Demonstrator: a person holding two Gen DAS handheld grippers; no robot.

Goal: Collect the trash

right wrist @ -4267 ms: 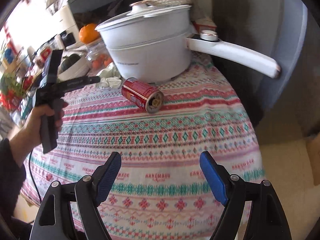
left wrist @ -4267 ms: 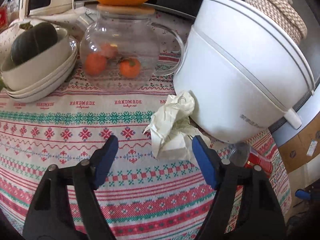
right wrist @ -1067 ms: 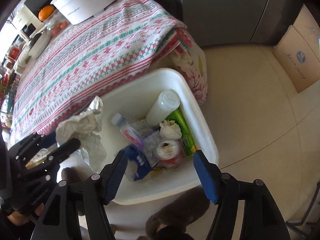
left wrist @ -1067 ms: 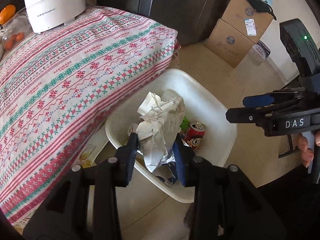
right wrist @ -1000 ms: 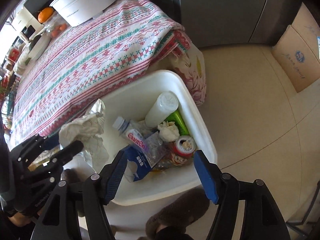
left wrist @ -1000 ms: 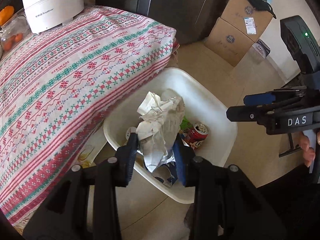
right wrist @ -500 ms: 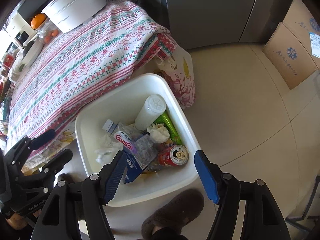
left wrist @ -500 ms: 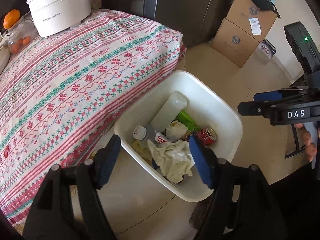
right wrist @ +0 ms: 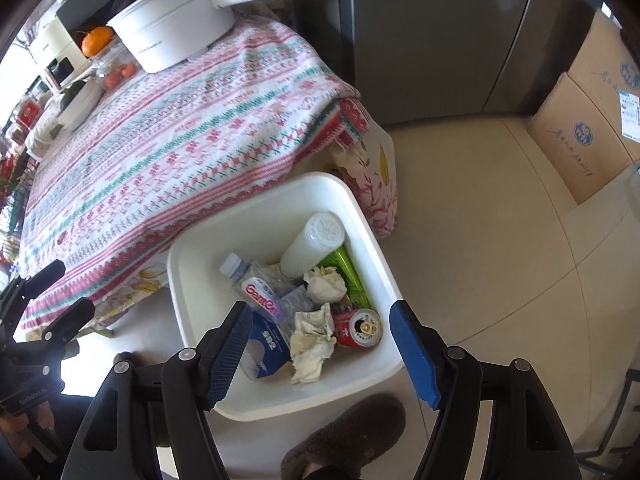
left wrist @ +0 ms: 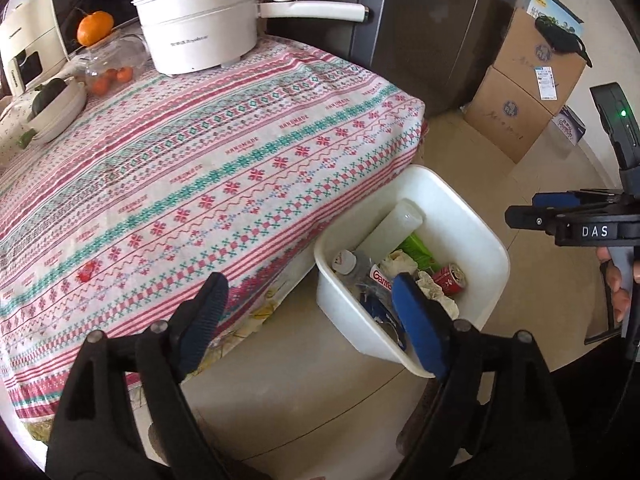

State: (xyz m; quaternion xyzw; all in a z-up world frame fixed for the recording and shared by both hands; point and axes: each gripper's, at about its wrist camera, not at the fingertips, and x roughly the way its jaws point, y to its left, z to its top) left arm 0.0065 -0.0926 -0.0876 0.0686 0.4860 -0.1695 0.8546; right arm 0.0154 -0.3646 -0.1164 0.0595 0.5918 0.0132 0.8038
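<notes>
Beside the counter, crumpled paper lies in the white bin; left tool, jaws just opened, and right tool gape empty, cloth seemingly cleared.

The crumpled paper I was carrying lies loose in the white bin, a pale, creased wad near the front wall; beside it a red can lies on its side, opened top facing up at me; a clear bottle with a red label lies slanted along the left; a blue-and-white carton leans at the front corner; the bin stands on the floor, just beside the table's edge.
</notes>
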